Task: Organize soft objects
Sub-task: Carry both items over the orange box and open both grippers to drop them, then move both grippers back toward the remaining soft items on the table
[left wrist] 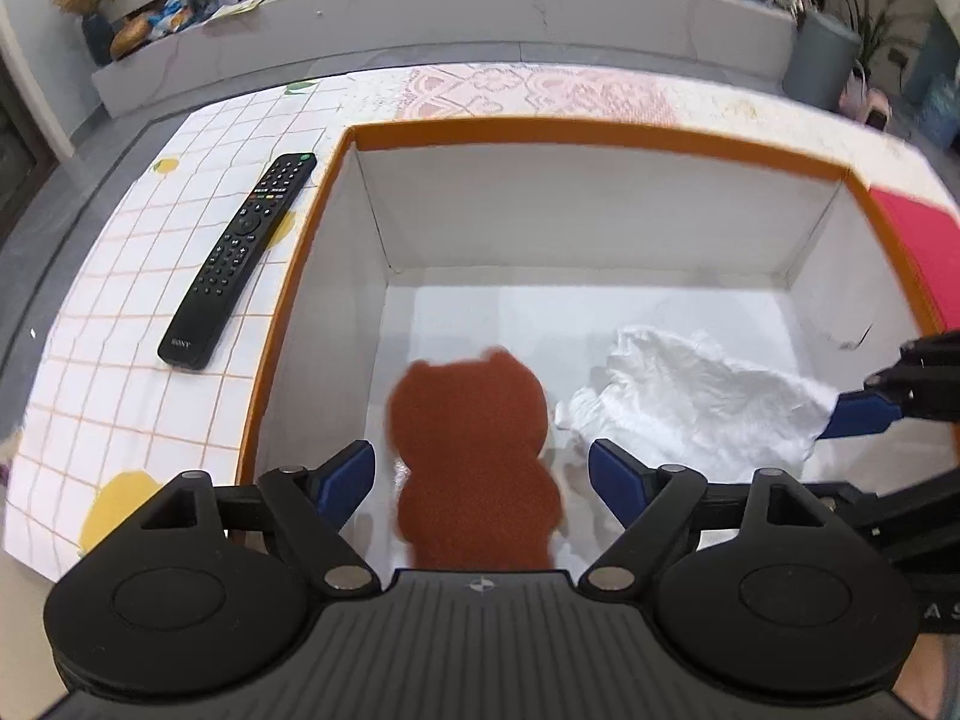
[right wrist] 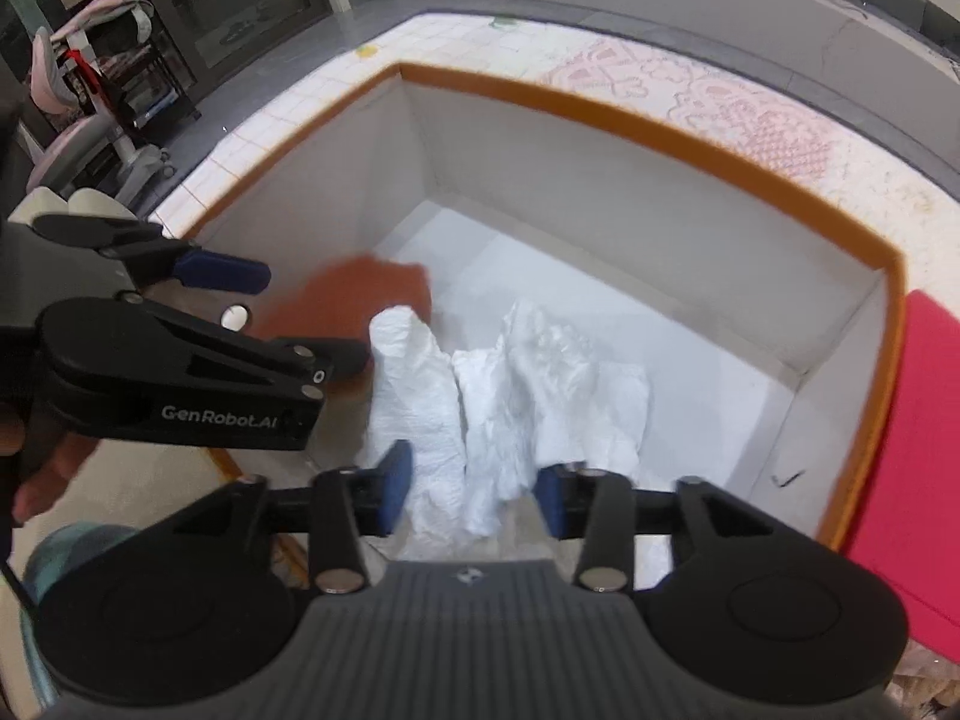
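Black remote (left wrist: 237,261) lies on the tiled tablecloth (left wrist: 120,324) just beside the orange-rimmed box (left wrist: 576,131); a red item (right wrist: 918,450), cut off, borders its other side. Motion blur softens the brown bear-shaped plush (left wrist: 474,456) inside the box, between the left gripper's (left wrist: 480,480) wide jaws, untouched. Crumpled white cloth (right wrist: 516,384) sits between the right gripper's (right wrist: 474,495) part-open jaws; contact is unclear.

bear (left wrist: 474,450): fuzzy brown plush | cloth (left wrist: 696,396): crinkled white | box (left wrist: 372,222): matt card | remote (left wrist: 240,258): black plastic
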A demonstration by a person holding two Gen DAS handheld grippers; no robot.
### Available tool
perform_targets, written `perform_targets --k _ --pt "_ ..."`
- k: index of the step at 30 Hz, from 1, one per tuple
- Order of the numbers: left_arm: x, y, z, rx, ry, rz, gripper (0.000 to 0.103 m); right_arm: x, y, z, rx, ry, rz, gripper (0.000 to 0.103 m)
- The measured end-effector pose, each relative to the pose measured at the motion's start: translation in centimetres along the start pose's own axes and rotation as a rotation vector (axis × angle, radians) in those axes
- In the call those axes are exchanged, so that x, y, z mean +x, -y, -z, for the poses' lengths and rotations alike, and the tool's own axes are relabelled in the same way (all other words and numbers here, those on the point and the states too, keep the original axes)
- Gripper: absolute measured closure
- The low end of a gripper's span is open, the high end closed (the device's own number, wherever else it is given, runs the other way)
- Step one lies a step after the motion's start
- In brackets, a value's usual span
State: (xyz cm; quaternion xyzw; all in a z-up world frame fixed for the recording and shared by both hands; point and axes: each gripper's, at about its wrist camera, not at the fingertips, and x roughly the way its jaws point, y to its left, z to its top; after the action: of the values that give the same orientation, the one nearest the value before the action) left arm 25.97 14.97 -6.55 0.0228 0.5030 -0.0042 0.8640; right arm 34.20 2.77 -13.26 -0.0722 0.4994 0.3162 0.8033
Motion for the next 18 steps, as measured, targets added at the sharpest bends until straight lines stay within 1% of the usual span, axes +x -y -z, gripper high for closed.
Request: perform_targets --k 3,7,15,18 --pt "-0.8 -0.2 -0.1 -0.016 0.021 0.012 0.006 -1.4 -0.3 0.2 -0.015 0.022 0.015 0.051" --pt "-1.9 0.2 -0.1 -0.006 0.045 0.012 0.005 -3.5 -1.0 0.7 -0.017 0.061 0.021 0.038" --pt "-6.3 1.6 0.8 -0.009 0.130 0.031 0.005 -8.0 -1.8 2.6 -0.047 0.145 0.028 0.031" --pt "-8.0 2.7 1.5 0.009 0.165 0.039 0.005 -9.7 -1.9 4.0 -0.063 0.168 0.043 0.026"
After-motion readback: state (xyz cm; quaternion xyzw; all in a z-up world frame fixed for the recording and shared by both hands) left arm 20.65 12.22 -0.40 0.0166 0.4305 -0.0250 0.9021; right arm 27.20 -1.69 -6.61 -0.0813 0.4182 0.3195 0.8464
